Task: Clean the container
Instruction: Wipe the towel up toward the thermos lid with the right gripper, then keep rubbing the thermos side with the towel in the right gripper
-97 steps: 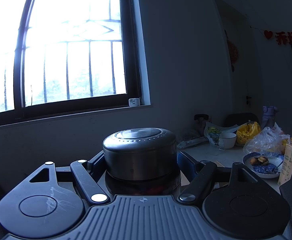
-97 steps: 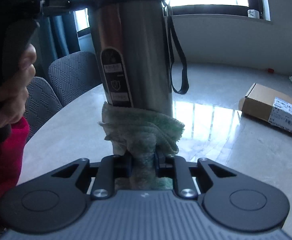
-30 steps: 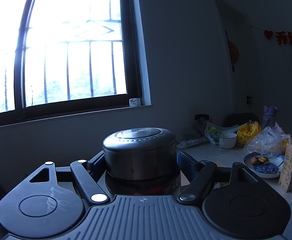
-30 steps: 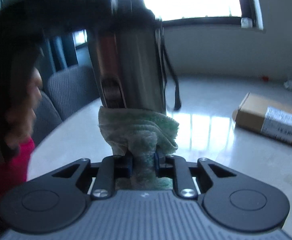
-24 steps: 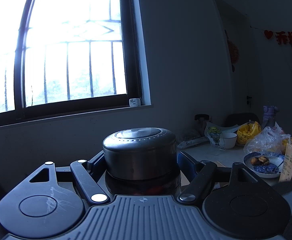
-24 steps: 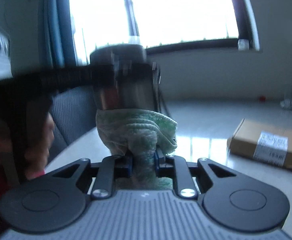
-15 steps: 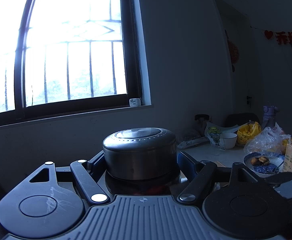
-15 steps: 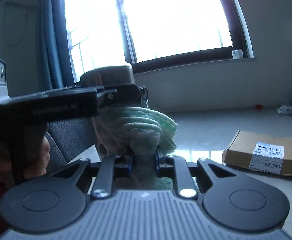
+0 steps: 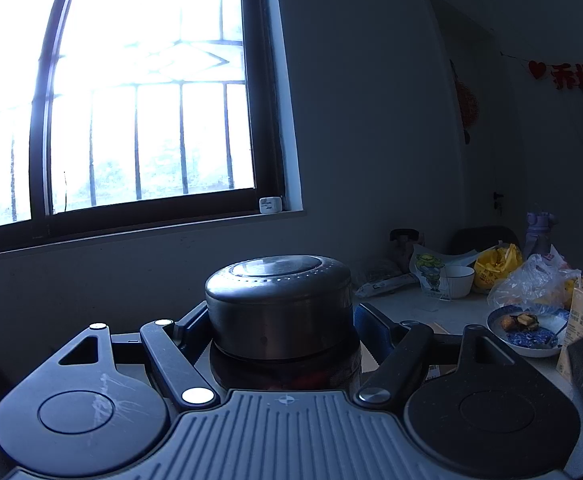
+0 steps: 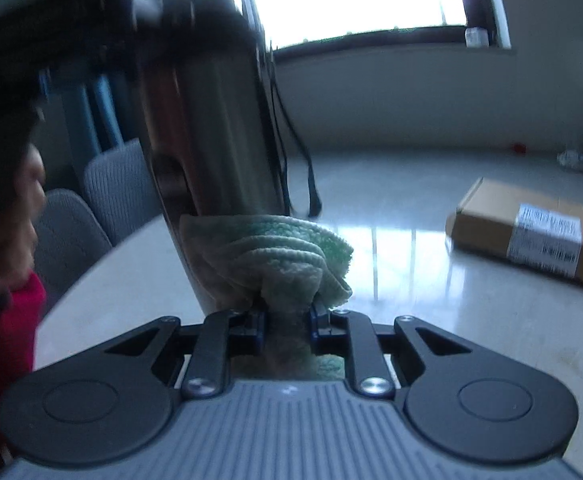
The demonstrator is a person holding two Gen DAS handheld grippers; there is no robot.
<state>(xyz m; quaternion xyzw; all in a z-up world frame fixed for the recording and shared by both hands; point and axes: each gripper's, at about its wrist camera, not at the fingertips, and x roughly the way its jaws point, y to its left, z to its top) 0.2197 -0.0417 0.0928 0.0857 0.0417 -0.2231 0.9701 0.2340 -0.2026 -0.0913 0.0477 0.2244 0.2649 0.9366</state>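
Flask (image 10: pixel 211 128) looks hard, smooth and slippery; left hand-held gripper (image 9: pixel 279 320) squeezes its top, right hand-held gripper (image 10: pixel 287 316) pinches soft cloth (image 10: pixel 267 256) against its side.

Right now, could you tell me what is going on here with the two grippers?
A person is cleaning a tall stainless-steel flask. The left gripper is clamped around it just below its round metal lid, holding it upright above the pale glossy table. The right gripper is shut on a bunched green cloth, which presses against the flask's lower side. The view is blurred, which suggests mid-wipe. A brown cardboard box lies on the table.
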